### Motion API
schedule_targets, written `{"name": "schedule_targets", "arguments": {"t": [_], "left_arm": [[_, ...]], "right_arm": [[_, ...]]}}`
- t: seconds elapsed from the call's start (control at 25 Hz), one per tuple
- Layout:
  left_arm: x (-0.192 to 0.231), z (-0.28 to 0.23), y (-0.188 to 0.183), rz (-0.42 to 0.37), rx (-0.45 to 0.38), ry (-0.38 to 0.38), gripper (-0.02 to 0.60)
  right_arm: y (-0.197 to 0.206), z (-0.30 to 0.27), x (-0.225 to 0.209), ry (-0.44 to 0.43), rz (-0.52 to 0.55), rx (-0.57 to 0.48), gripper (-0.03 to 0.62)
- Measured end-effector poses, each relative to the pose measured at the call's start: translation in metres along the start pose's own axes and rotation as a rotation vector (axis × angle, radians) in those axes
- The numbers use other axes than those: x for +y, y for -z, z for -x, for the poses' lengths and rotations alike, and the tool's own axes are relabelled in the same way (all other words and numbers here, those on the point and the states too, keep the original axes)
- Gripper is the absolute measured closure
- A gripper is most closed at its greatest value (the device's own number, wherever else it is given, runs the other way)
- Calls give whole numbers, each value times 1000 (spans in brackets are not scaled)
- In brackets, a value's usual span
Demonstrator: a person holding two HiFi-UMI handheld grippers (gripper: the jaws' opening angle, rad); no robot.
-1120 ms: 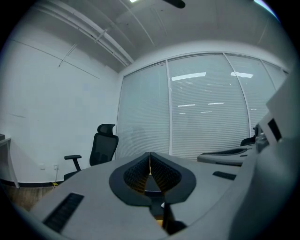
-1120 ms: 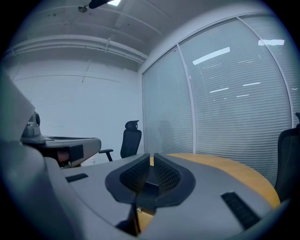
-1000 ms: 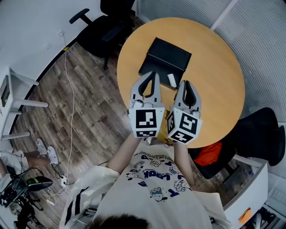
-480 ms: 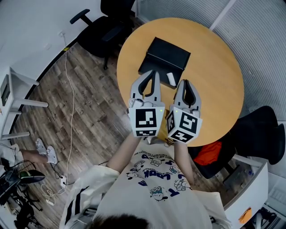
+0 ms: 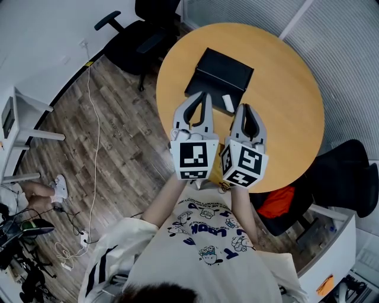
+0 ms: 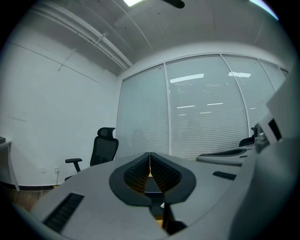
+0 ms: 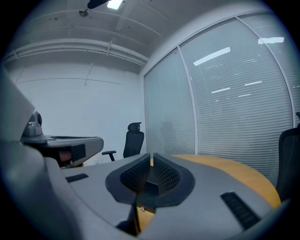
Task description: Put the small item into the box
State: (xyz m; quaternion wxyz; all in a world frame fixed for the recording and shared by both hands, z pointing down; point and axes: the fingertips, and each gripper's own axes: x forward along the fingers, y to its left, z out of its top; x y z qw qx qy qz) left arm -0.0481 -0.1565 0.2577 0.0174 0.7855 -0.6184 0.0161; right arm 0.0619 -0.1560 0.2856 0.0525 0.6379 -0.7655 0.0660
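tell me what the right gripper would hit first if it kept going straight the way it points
Probably nothing near. The right gripper points almost level above the table, its line crossing over the box near its right end; its own view shows only blinds beyond the shut fingers. Height is unclear.

Dim, cool, even light from ceiling lamps; their reflections streak the glass wall. Gripper views bulge, with dark vignetted corners.

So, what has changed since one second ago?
Only a bystander's shoe on the floor shifted slightly. Nothing was taken or let go. The left claw and the right claw stay shut and empty above the table. The black box and the small white item lie as before.
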Motion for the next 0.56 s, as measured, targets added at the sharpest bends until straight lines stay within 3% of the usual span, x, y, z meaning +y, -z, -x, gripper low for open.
{"name": "schedule_targets", "arguments": {"t": [0.56], "left_arm": [[-7, 2, 1, -7, 1, 9, 566]], "right_arm": [[1, 5, -5, 5, -2, -6, 554]]}}
